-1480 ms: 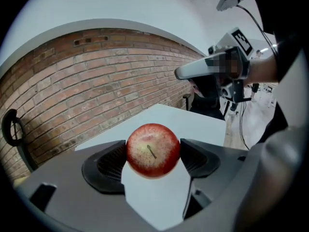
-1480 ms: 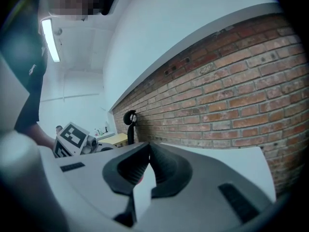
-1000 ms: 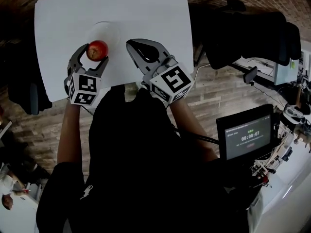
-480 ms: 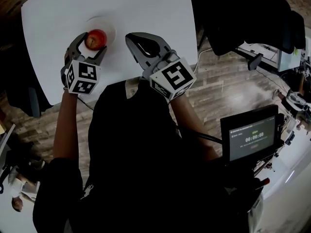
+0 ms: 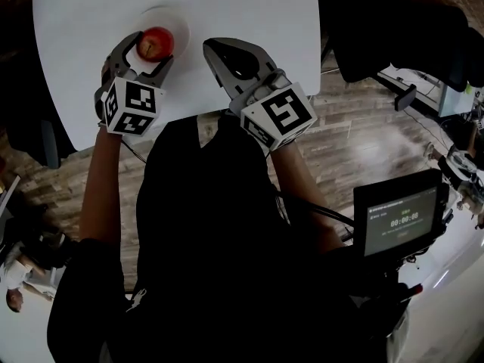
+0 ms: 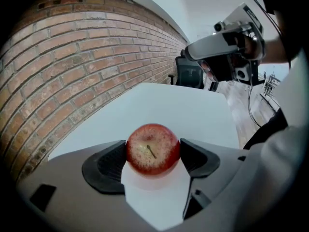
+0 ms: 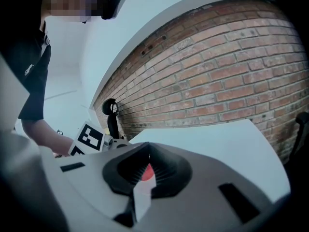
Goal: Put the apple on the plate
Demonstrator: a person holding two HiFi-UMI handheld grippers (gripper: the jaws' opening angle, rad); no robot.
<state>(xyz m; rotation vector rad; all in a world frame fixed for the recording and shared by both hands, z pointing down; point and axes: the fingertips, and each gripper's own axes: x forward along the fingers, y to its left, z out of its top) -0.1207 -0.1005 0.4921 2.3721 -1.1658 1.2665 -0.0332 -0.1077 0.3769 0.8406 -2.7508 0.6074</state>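
Apple (image 6: 153,149): red with pale speckling round the stem; it sits between the two pads of the left tongs, touched on both flanks, stem end turned back toward the body of the tongs.
Left tongs (image 5: 151,50): spread wide and clamped on the apple, tilted down at the surface; their marker cube (image 5: 130,106) rides at the rear, above the person's bare forearm.
Left pads (image 6: 110,164): dark and ribbed, one pressed to each side of the fruit.
Plate (image 5: 170,20): white and round, hard to pick out against the white top; it lies just ahead of the left tongs' tips. From the head view the apple overlaps its near rim; whether the fruit rests on it or hangs above it cannot be told.
Surface (image 5: 249,13): white, rectangular, under the tips of both tongs, bare ahead of the right pair.
Right tongs (image 5: 212,49): just right of the left pair and apart from it, drawn in to a thin slit with nothing between. A sliver of the apple's red shows through the slit in the right gripper view.
Right marker cube (image 5: 280,116): behind those tongs, over the person's dark top.
Brick wall (image 6: 63,66): beyond the surface, ahead of both tongs.
Floor (image 5: 355,142): wood planks, right of the right tongs.
Screen (image 5: 397,218): well behind and to the right of the right tongs, showing a timer.
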